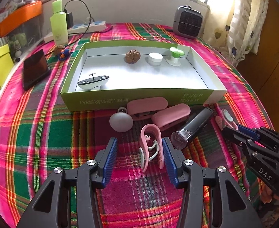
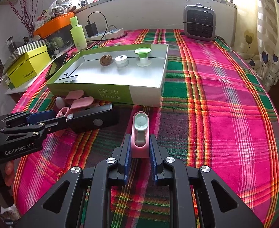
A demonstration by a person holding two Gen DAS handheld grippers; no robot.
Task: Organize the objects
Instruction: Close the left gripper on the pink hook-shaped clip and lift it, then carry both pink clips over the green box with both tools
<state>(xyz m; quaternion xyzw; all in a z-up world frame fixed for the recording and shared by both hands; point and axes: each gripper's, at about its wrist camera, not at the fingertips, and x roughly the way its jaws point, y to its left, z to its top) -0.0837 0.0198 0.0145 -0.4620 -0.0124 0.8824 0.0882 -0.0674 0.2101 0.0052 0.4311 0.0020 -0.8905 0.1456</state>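
Left wrist view shows the green box already holding a walnut, a small white jar, a green-topped knob and a black-and-white gadget, while two pink cases, a grey ball and a black flashlight lie in front of it on the plaid cloth, so maybe half done. The left gripper is parted around a pink clip, one pad about touching it, no squeeze yet; the right gripper is clenched on a pink thermometer. Bright window, curtain and a small heater behind.
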